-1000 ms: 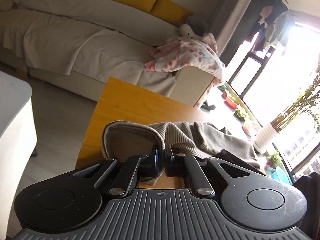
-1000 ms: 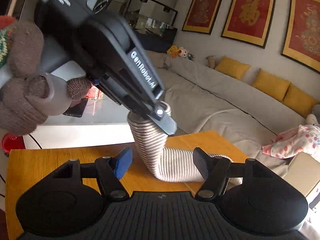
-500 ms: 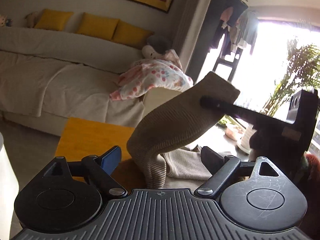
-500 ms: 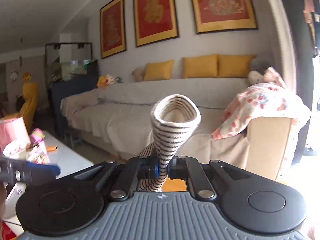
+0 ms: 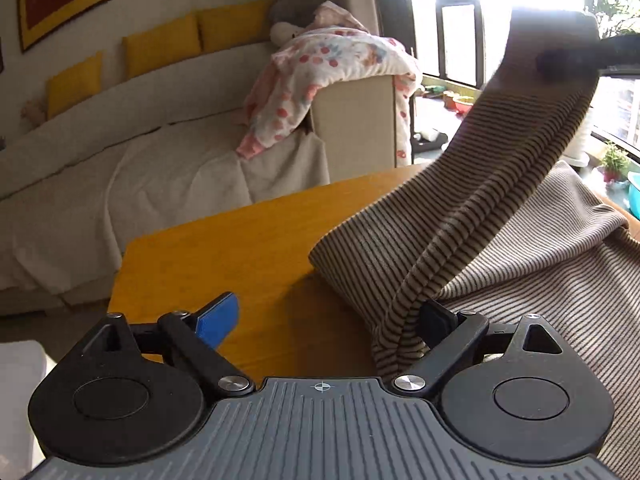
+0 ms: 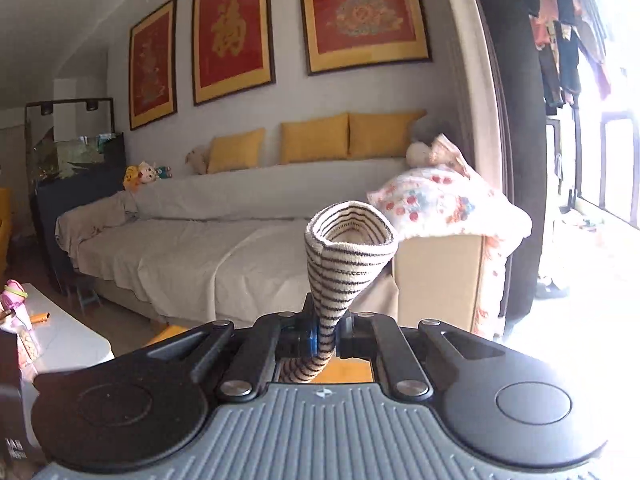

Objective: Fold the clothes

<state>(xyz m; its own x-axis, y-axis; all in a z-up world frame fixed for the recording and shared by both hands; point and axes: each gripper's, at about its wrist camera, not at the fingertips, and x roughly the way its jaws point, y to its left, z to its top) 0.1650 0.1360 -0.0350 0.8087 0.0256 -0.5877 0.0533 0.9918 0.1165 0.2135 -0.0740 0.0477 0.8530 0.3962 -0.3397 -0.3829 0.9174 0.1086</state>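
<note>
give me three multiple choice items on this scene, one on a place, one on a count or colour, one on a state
1. Where does the flowered blanket lie?
A. on the sofa arm
B. on the table
C. on the floor

2. How many framed pictures hang above the sofa?
A. one
B. three
C. five

3. How do the right gripper fingers stand?
A. wide apart, nothing between them
B. shut on the sleeve
C. shut on a cushion

Answers:
1 A, the blanket drapes over the sofa's end arm.
2 B, the right wrist view shows three red and gold frames in a row.
3 B, the fingers pinch the striped sleeve just below its cuff.
</note>
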